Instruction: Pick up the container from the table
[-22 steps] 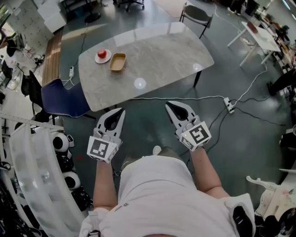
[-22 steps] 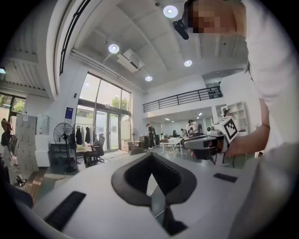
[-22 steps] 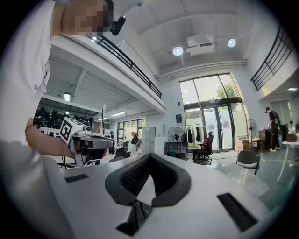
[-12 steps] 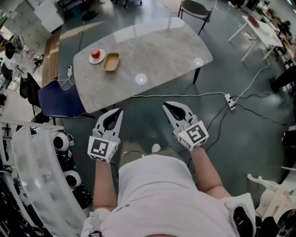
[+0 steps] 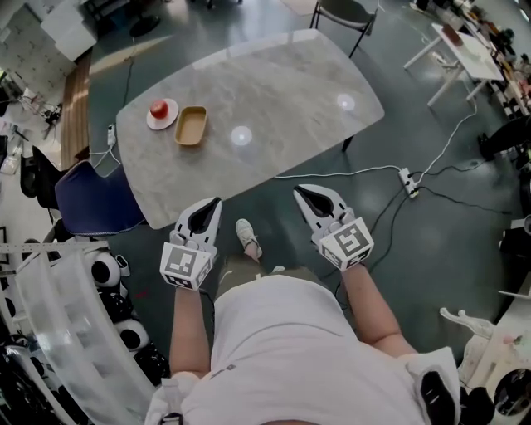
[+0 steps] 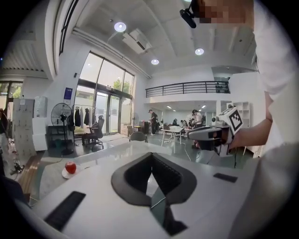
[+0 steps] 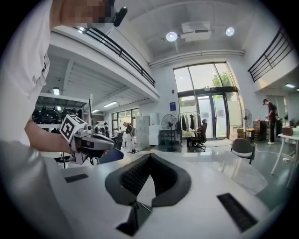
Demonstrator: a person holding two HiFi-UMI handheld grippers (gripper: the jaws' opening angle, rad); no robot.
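Observation:
A tan oblong container (image 5: 191,125) lies near the left end of the marble table (image 5: 274,108), next to a red apple on a white plate (image 5: 162,109). My left gripper (image 5: 216,202) and right gripper (image 5: 299,190) are held side by side over the floor, short of the table's near edge and well away from the container. Both are shut and hold nothing. In the left gripper view the jaws (image 6: 151,156) meet, and the apple (image 6: 70,167) shows far left; the container is hidden there. The right gripper (image 7: 149,156) also shows its jaws together.
A blue chair (image 5: 91,197) stands at the table's left corner and a grey chair (image 5: 344,12) at its far end. A white cable and power strip (image 5: 406,181) lie on the floor to the right. White robot shells (image 5: 58,315) crowd the lower left. The person's shoe (image 5: 246,236) is between the grippers.
The person has stepped toward the table; a shoe now shows between the grippers. The table has slid left in the head view. Both grippers stay shut, side by side.

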